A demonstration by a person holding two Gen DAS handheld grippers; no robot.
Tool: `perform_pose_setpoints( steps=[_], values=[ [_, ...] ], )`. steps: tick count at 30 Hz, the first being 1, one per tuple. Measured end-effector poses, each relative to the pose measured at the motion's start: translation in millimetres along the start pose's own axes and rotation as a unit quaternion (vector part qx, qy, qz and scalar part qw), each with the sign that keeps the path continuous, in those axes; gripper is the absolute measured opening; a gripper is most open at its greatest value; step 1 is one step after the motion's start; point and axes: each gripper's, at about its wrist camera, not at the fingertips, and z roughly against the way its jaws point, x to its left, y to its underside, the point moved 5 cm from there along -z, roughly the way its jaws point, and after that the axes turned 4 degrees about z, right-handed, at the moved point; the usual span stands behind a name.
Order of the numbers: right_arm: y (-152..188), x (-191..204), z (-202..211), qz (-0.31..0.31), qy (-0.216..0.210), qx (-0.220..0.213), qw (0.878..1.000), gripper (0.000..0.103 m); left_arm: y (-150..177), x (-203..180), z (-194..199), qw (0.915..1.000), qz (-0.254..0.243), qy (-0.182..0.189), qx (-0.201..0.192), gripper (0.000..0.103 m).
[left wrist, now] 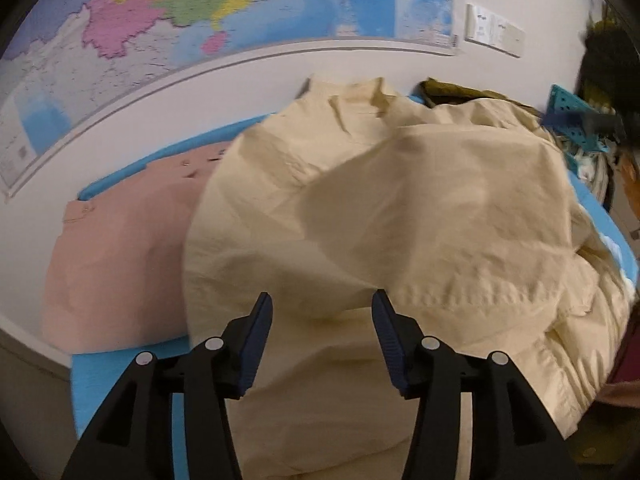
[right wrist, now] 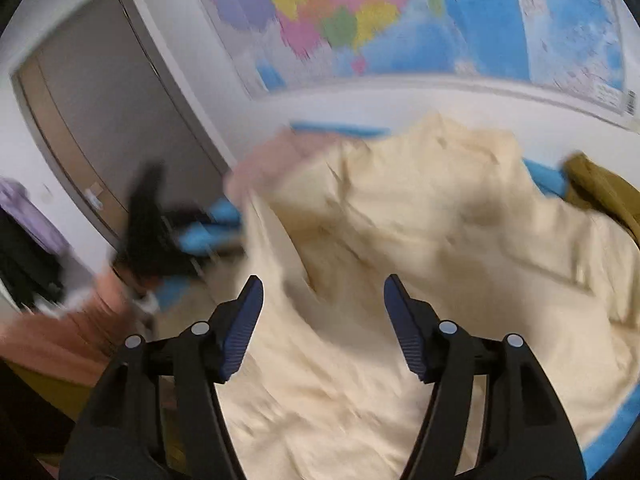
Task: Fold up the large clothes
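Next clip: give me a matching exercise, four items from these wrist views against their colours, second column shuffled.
Items:
1. large garment
2. garment at its left
3. garment behind it at the right
4. table surface

Colours:
a. pink
b. blue
c. cream
d. olive

Pairs: 1-c, 2-a, 3-d, 4-b

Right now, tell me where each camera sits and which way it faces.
Left wrist: on the left tool, open, looking over the cream garment toward the wall map; pink garment at left.
Right wrist: on the right tool, open, over the same cream garment; the person's forearm shows left.
Shared: cream garment, map, blue surface.
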Motion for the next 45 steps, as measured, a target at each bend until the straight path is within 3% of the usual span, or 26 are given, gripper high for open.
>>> perform_pose_setpoints(
  steps=[1, 4, 7, 10, 14, 17, 19, 24, 27, 29, 30, 31, 33, 35, 38, 41, 45],
  values=[
    [-16.2, 0.3, -9.5, -0.013, -0.018, 0.000, 1.000, 0.076, 1.9, -1.9, -1.0, 1.0000, 0.000, 0.002, -0.001, 0.049],
    [-54.1, 4.1, -48.7, -0.037, -0.052, 0.025, 0.998, 0.077, 7.0, -11.6, -3.8, 0.9999, 0.001, 0.013, -0.004, 0.049],
    [-76.2, 1.6, -100.9, -0.046, -0.049, 0.069, 0.995, 0.077, 10.5, -21.4, -3.0, 0.9993, -0.002, 0.035, -0.011, 0.053],
    [-70.1, -4.0, -163.3, -0.034, -0.023, 0.150, 0.988, 0.073, 13.6, -25.6, -0.6, 0.9989, -0.003, 0.041, -0.022, 0.055],
    [-49.1, -27.3, -199.4, -0.074, -0.026, 0.207, 0.975, 0.071, 15.3, -21.9, -1.0, 0.9979, 0.008, 0.057, -0.029, 0.056],
    [-39.9, -37.7, -212.1, -0.112, -0.070, 0.230, 0.964, 0.043, 15.7, -17.3, -5.1, 0.9976, 0.013, 0.062, -0.029, 0.056],
    [-46.7, -22.3, -210.1, -0.067, -0.094, 0.222, 0.968, 0.007, 14.9, -14.5, -7.0, 0.9972, 0.017, 0.067, -0.029, 0.056],
    [-105.4, 23.9, -193.4, 0.068, -0.088, 0.153, 0.982, 0.004, 8.1, -15.8, -2.6, 0.9952, 0.013, 0.085, -0.046, 0.057],
    [-122.9, 38.0, -207.4, 0.122, -0.048, 0.136, 0.982, 0.004, 3.5, -19.8, -3.7, 0.9945, 0.000, 0.091, -0.051, 0.061],
    [-117.9, 36.5, -224.4, 0.132, -0.021, 0.139, 0.981, 0.006, 0.2, -23.8, -12.4, 0.9955, -0.010, 0.085, -0.039, 0.061],
    [-111.2, 35.0, -227.4, 0.141, -0.003, 0.145, 0.979, 0.015, -2.2, -26.0, -18.1, 0.9962, -0.015, 0.080, -0.032, 0.061],
    [-110.1, 29.7, -228.7, 0.138, 0.013, 0.146, 0.979, 0.036, -5.5, -26.0, -23.0, 0.9967, -0.015, 0.074, -0.029, 0.061],
    [-115.0, 15.3, -213.2, 0.114, 0.052, 0.118, 0.985, 0.067, -13.0, -17.9, -31.3, 0.9974, 0.000, 0.068, -0.022, 0.061],
    [-117.6, 0.9, -173.6, 0.089, 0.060, 0.071, 0.992, 0.066, -22.0, -7.6, -37.7, 0.9969, 0.021, 0.074, -0.018, 0.061],
    [-91.5, -23.7, -99.3, 0.051, 0.069, 0.036, 0.996, 0.072, -34.9, 2.2, -43.1, 0.9975, 0.031, 0.061, -0.020, 0.061],
    [-33.8, -56.6, -33.6, 0.005, 0.081, 0.029, 0.996, 0.077, -48.4, 10.9, -47.9, 0.9977, 0.038, 0.051, -0.024, 0.061],
    [67.6, -92.7, 15.2, -0.067, 0.128, 0.068, 0.987, 0.079, -59.7, 24.6, -60.3, 0.9970, 0.059, 0.047, -0.019, 0.061]
  ],
)
